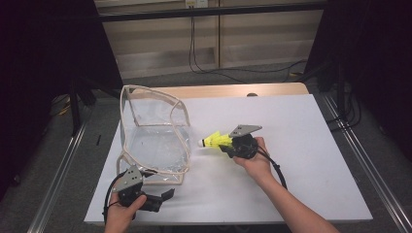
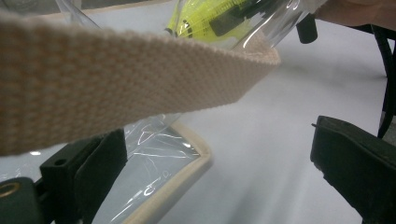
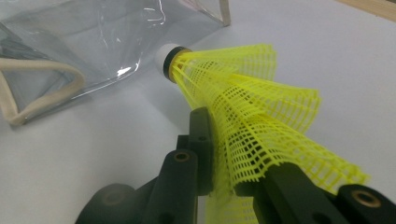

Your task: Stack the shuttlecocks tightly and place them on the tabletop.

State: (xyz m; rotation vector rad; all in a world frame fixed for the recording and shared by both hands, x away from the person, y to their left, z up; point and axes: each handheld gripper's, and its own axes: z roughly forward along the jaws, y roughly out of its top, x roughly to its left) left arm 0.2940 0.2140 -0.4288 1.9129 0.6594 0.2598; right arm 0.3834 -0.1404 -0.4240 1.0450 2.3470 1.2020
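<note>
- Jaws of the left gripper (image 1: 163, 198) stand open at the table's near edge, just below the clear bag (image 1: 155, 141), its beige strap (image 2: 116, 79) crossing above them.
- Right gripper (image 3: 233, 172) is clamped on the yellow shuttlecock (image 1: 216, 141), held above the white table (image 1: 311, 160), cork pointing at the bag just beside it.

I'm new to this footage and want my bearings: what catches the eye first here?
The neon-yellow mesh shuttlecock stands out, pinched by its skirt in the right gripper above the white table, cork tip towards the clear plastic bag with beige webbing trim. The left gripper waits open at the bag's near corner.
</note>
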